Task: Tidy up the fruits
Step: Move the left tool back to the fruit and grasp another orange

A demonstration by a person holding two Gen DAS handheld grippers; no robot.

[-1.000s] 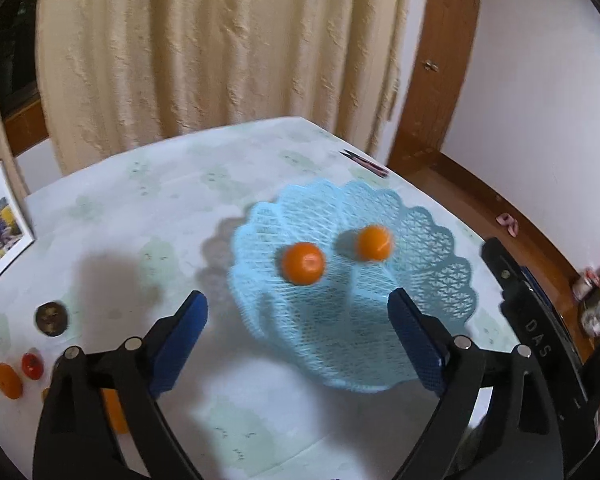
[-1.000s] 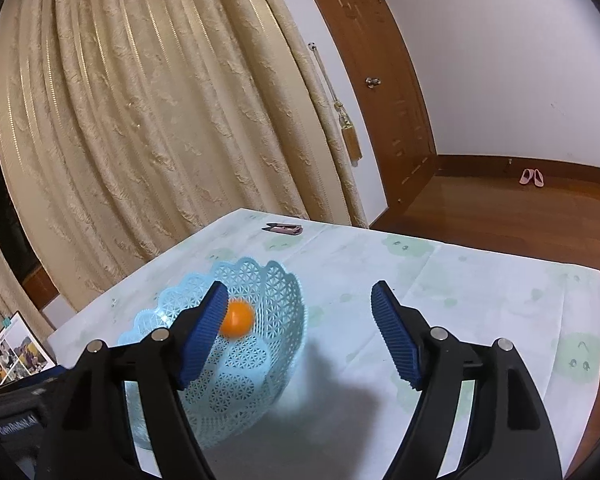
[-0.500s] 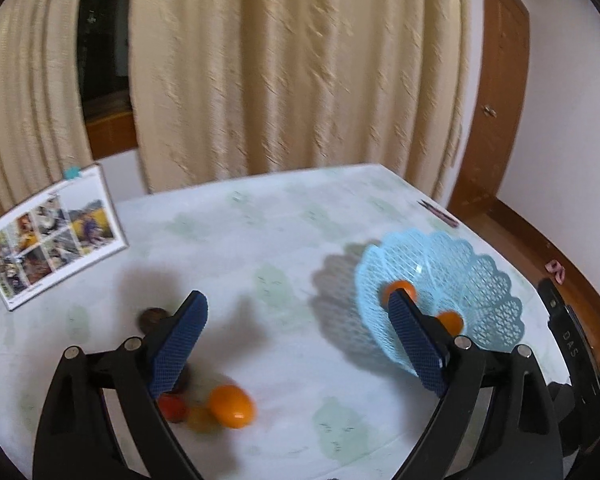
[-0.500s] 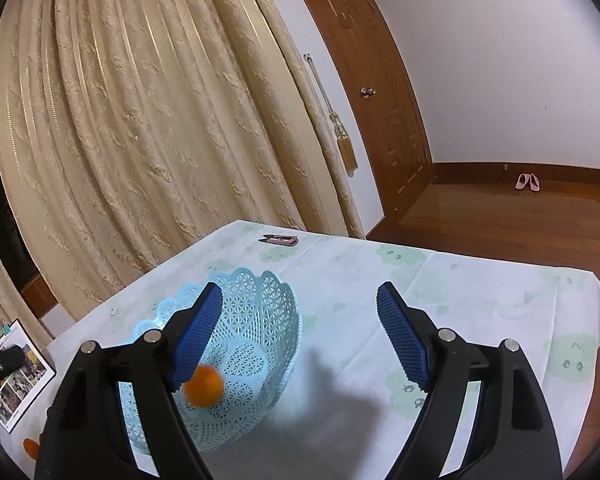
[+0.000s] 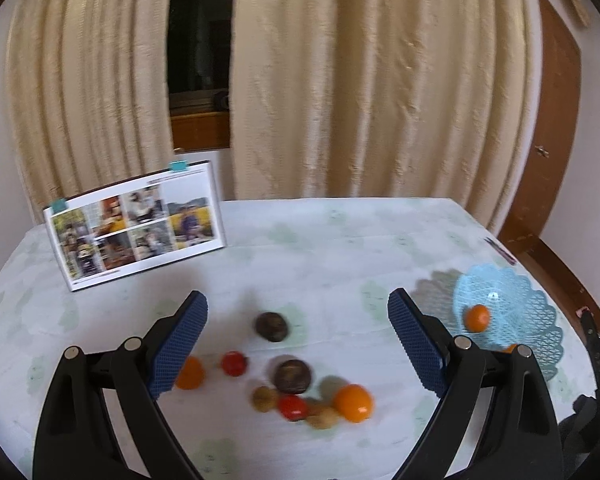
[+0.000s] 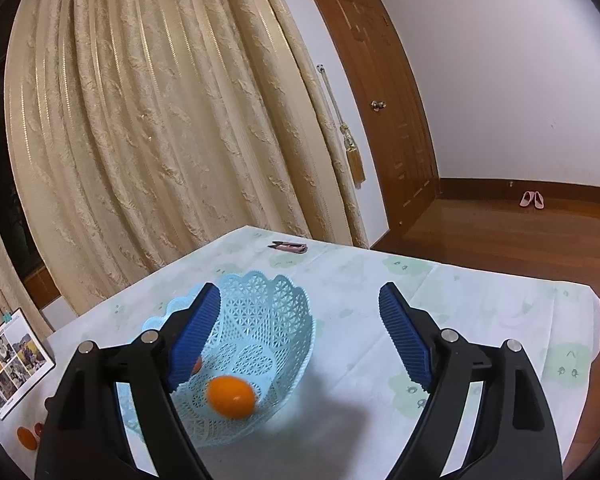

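A light blue lattice basket (image 5: 532, 316) (image 6: 284, 320) stands on the table at the right and holds two oranges (image 5: 477, 317) (image 6: 231, 396). In the left wrist view a loose cluster of fruit lies on the tablecloth: an orange (image 5: 353, 403), another orange (image 5: 189, 373), two red tomatoes (image 5: 234, 363) (image 5: 292, 407), two dark round fruits (image 5: 271, 326) (image 5: 292, 376) and small brown ones (image 5: 265, 398). My left gripper (image 5: 298, 344) is open and empty above this cluster. My right gripper (image 6: 300, 340) is open and empty over the basket.
A standing photo calendar (image 5: 136, 224) is at the table's back left. A small pink clipper (image 6: 289, 246) lies near the far edge by the curtain (image 6: 160, 120). The table edge drops to a wooden floor (image 6: 520, 232) on the right.
The left gripper has swung left from the basket to the loose fruit cluster. The orange in the basket has rolled toward the near side. The right gripper has barely moved.
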